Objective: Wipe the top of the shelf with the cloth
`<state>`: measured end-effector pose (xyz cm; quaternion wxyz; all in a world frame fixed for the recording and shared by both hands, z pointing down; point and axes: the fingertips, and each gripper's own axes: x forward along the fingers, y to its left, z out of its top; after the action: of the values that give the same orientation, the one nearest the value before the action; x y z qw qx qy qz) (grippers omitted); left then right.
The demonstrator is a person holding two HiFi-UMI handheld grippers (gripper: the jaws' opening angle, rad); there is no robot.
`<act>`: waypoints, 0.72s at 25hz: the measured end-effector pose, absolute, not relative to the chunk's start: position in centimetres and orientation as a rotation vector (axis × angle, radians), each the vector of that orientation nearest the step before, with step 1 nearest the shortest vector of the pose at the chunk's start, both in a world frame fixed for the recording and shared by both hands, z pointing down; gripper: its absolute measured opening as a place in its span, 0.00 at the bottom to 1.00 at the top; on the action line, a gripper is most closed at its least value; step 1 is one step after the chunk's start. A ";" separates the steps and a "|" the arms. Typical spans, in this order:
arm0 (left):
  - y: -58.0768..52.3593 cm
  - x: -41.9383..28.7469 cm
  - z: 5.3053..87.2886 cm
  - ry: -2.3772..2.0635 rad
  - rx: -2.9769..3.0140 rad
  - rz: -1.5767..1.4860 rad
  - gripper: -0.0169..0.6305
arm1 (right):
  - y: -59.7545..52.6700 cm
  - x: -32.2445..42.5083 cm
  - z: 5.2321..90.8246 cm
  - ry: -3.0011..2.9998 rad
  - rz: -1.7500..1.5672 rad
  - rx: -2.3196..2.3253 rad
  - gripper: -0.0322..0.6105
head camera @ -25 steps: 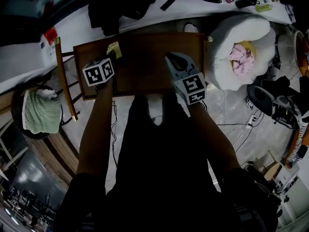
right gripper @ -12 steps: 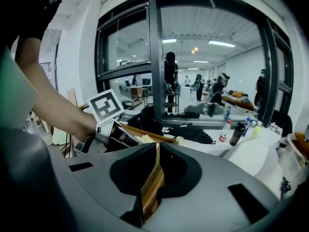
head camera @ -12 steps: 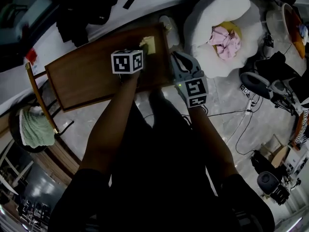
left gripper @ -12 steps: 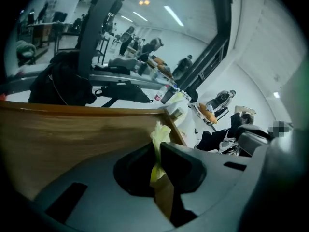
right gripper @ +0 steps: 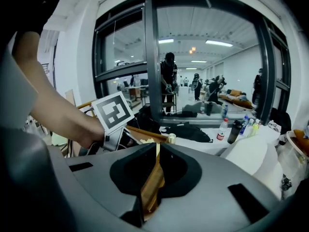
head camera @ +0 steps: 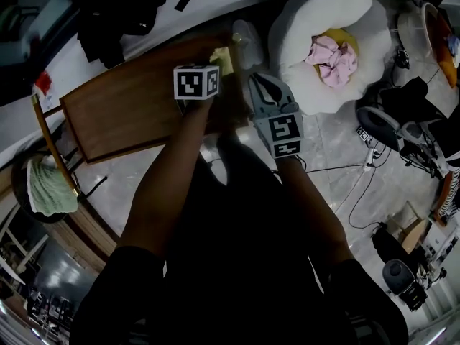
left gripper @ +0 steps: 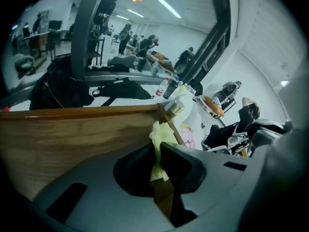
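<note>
I'm in a big open lab hall. At my twelve o'clock a glass partition (right gripper: 150,57) looks onto people (right gripper: 169,76) at benches under strip lights (right gripper: 218,43). At three o'clock, cables (head camera: 334,168) trail over the pale floor (head camera: 323,218).

The cloth (left gripper: 156,135) is pale yellow, the shelf (head camera: 122,113) brown wood-grained, and the marker cube (head camera: 195,82) black-and-white.

Cloth (head camera: 223,61): on shelf (head camera: 122,110), at its right end
Cushion (head camera: 302,20): right of shelf, upper right
Towel (head camera: 47,187): left edge, below shelf
</note>
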<state>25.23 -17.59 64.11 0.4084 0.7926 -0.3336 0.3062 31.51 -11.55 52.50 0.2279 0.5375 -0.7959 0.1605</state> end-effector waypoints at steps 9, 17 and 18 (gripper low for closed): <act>-16.6 20.7 64.9 -0.877 1.971 0.756 0.09 | -12.5 27.0 52.6 -2.215 0.422 1.377 0.10; -16.7 12.1 65.3 -0.926 1.950 0.775 0.09 | -12.4 20.8 52.7 -2.214 0.425 1.333 0.10; -16.8 10.9 65.4 -0.935 1.949 0.789 0.09 | -12.5 19.9 52.6 -2.218 0.425 1.329 0.10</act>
<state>10.89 -16.78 65.38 0.4078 0.7734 -0.3709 0.3129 19.90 -12.52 52.62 0.2576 0.4899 -0.8180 0.1566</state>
